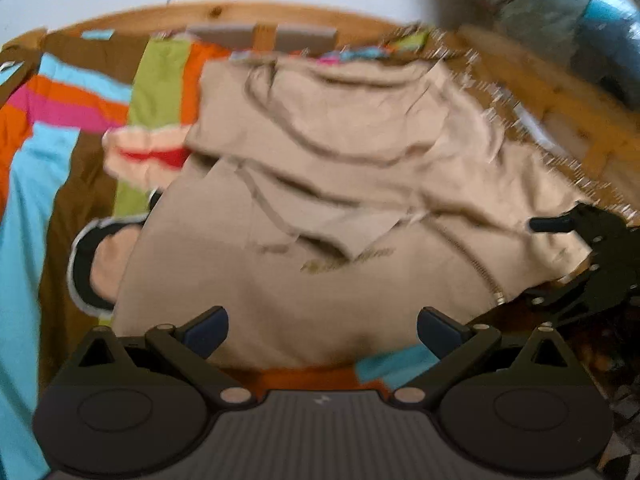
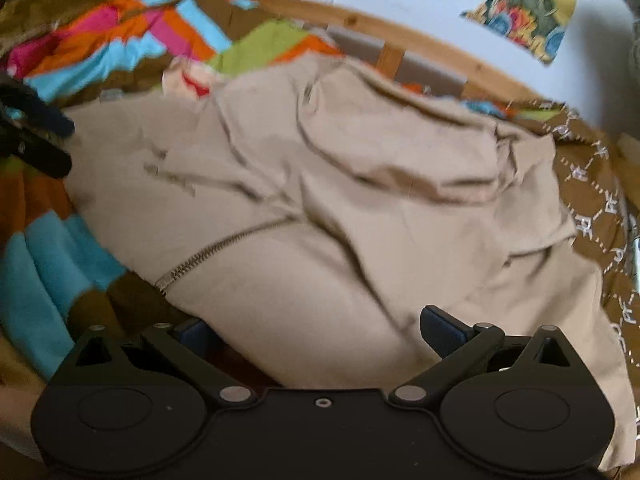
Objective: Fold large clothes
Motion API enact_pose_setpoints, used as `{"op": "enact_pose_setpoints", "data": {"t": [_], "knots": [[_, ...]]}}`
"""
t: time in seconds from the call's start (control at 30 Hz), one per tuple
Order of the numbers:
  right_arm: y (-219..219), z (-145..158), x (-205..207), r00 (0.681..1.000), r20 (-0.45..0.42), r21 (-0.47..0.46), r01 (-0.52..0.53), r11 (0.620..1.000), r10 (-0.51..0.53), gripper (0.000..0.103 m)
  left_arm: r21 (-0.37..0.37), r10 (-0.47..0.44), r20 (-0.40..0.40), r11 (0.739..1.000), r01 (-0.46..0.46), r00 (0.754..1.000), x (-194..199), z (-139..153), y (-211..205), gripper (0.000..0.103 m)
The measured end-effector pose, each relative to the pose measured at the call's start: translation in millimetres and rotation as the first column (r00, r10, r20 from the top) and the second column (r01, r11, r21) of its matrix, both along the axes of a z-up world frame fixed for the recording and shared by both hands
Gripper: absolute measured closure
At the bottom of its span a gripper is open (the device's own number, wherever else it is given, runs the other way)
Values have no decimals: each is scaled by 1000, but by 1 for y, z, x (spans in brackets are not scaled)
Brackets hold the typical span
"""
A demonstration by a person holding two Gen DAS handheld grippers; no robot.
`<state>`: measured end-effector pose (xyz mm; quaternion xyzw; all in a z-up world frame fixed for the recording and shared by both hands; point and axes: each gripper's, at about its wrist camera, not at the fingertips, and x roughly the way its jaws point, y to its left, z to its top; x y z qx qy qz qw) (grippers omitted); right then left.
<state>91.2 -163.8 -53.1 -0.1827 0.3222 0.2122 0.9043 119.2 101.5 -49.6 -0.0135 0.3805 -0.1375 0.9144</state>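
A large beige zip-up hoodie [image 1: 320, 184] lies crumpled on a striped bedspread, its upper part folded down over the body; it fills the right wrist view too, hoodie [image 2: 320, 208]. Its metal zipper [image 2: 216, 252] runs toward the near hem. My left gripper [image 1: 322, 334] is open, fingers spread just above the near hem, nothing between them. My right gripper [image 2: 320, 330] is open over the hoodie's near edge, cloth lying between the spread fingers without being clamped. The right gripper [image 1: 576, 256] also shows at the hoodie's right corner in the left wrist view.
The bedspread [image 1: 44, 168] has blue, orange, pink, green and brown stripes. A pink garment with a red stripe [image 1: 144, 156] and a dark-rimmed garment [image 1: 92, 268] lie left of the hoodie. A wooden bed frame [image 1: 224, 12] runs behind; a brown patterned cloth [image 2: 592, 200] lies right.
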Motion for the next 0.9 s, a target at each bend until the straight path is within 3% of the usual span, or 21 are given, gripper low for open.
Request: {"op": "enact_pose_setpoints", "data": {"t": [0.1, 0.23, 0.33, 0.47, 0.53, 0.63, 0.77, 0.9], "knots": [[-8, 13, 8, 999, 21, 74, 33, 997, -34, 1, -26, -25, 48, 999, 26, 999, -3, 4, -3, 1], [-16, 29, 27, 997, -2, 164, 73, 984, -74, 1, 3, -54, 73, 999, 54, 996, -5, 2, -10, 1], [-19, 34, 43, 995, -49, 211, 95, 973, -87, 1, 58, -51, 80, 997, 47, 995, -7, -3, -15, 1], [-22, 34, 58, 988, -117, 257, 129, 958, -101, 1, 210, -41, 82, 978, 23, 996, -6, -12, -24, 1], [-22, 33, 56, 987, -129, 257, 127, 958, -97, 1, 237, -48, 86, 971, 26, 995, -7, -14, -25, 1], [-17, 26, 45, 990, -131, 204, 73, 976, -46, 1, 247, -27, 89, 969, 5, 996, -5, -13, -23, 1], [-2, 10, 24, 992, -113, 69, -44, 997, 52, 1, 189, 19, 96, 981, -37, 995, 0, -7, -9, 1], [21, -9, 7, 980, -98, -121, -182, 976, 171, 1, 133, 70, 98, 988, -82, 993, 5, -4, 4, 1]]}}
